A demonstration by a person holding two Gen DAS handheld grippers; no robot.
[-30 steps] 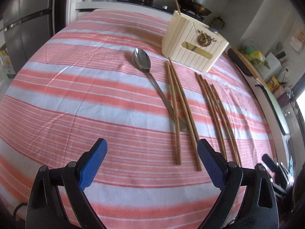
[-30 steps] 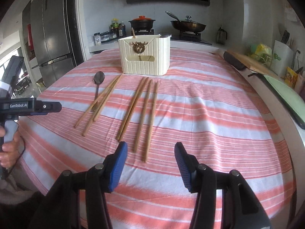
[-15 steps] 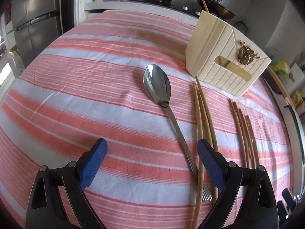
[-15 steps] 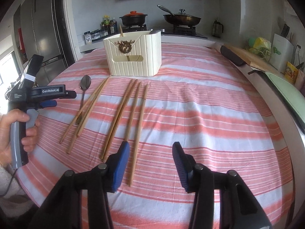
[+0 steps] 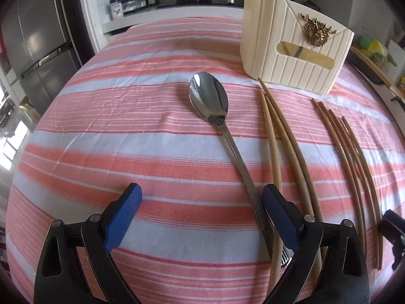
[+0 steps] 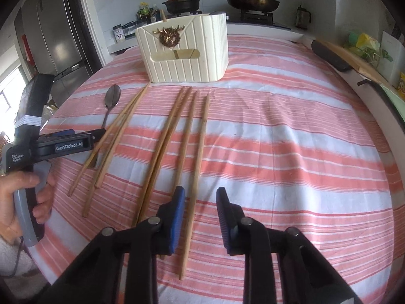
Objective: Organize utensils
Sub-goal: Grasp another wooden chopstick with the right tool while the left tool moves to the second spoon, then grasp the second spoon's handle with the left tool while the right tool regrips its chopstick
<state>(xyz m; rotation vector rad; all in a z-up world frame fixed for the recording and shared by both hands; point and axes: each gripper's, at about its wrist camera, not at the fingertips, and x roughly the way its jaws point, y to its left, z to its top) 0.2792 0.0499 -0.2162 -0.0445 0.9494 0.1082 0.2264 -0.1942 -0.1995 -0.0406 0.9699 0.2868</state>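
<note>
The left gripper is held wide open around the long steel spoon, ungripped. The right gripper, just closing, is half-open astride one wooden chopstick. The cream ribbed holder stands at twelve o'clock.

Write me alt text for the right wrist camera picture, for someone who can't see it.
The right gripper hovers with jaws narrowly apart over the rightmost wooden chopsticks on a pink striped tablecloth. Behind them stands a cream utensil holder; at left, a hand holds the left gripper over a spoon.
</note>
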